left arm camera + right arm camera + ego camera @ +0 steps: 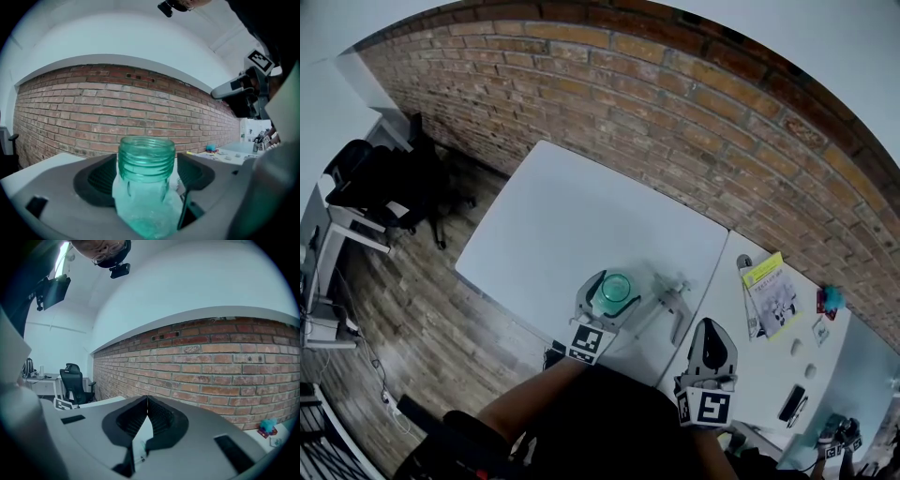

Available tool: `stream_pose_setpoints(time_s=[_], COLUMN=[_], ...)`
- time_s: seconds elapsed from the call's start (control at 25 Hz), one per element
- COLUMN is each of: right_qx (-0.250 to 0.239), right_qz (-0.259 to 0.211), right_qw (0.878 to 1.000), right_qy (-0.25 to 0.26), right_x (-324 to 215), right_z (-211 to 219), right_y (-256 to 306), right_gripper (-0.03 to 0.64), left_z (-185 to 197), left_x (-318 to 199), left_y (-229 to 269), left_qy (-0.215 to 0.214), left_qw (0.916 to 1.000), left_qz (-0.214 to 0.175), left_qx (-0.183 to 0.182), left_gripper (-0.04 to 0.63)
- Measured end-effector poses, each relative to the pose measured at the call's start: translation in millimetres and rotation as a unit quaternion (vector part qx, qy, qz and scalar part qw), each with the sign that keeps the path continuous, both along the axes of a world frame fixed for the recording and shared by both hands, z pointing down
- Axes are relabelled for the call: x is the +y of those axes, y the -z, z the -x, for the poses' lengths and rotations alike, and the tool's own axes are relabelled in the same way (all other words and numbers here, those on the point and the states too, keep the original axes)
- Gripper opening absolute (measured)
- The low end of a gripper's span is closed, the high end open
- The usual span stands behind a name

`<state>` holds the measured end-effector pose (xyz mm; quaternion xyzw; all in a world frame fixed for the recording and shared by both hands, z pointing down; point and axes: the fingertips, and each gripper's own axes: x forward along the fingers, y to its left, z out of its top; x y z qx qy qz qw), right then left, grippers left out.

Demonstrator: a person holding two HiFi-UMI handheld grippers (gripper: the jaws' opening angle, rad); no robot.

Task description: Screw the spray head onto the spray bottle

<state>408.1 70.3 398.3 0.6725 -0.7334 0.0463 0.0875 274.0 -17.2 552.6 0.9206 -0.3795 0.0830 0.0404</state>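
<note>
While straddling the upright spray bottle (145, 206) with the left gripper (614, 283) unclenched, clamp below the threads (146, 157); then open the clenched, empty right gripper (710, 328) toward the spray head (675, 300) lying just beside the bottle.

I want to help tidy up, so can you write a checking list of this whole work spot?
Surface: white table, mostly bare.
Job's things: see-through green plastic bottle, upright, uncapped; clear plastic spray head with tube lying beside it.
Clutter: yellow booklet and black phone on the neighbouring white table.
Grippers: left gripper jaws apart around the bottle; right gripper jaws shut, empty.
Cables: thin cable on the wooden floor.
Surroundings: red brick wall; black office chair.
</note>
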Motion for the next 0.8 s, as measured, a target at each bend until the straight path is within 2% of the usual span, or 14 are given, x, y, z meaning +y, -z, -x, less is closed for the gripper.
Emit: stream_pose_setpoints(time_s=[0.44, 0.52, 0.8], right_qx=[0.003, 0.0, -0.012], right_qz=[-0.002, 0.0, -0.001], right_qw=[1.0, 1.0, 1.0], right_qy=[-0.003, -0.004, -0.024], right_x=[1.0, 0.6, -3.3], right_z=[-9.6, -9.6, -9.5], right_y=[1.3, 1.2, 2.2], right_gripper=[0.008, 0.008, 0.008], left_z=[-6.5, -4.5, -1.2], left_x=[-8.8, -11.6, -12.8], left_y=[2.0, 1.2, -0.6], left_qy=[0.005, 0.008, -0.005], left_qw=[0.9998, 0.9996, 0.9992], left_qz=[-0.004, -0.005, 0.0], left_qx=[-0.019, -0.028, -0.039], left_gripper=[0.383, 0.327, 0.325])
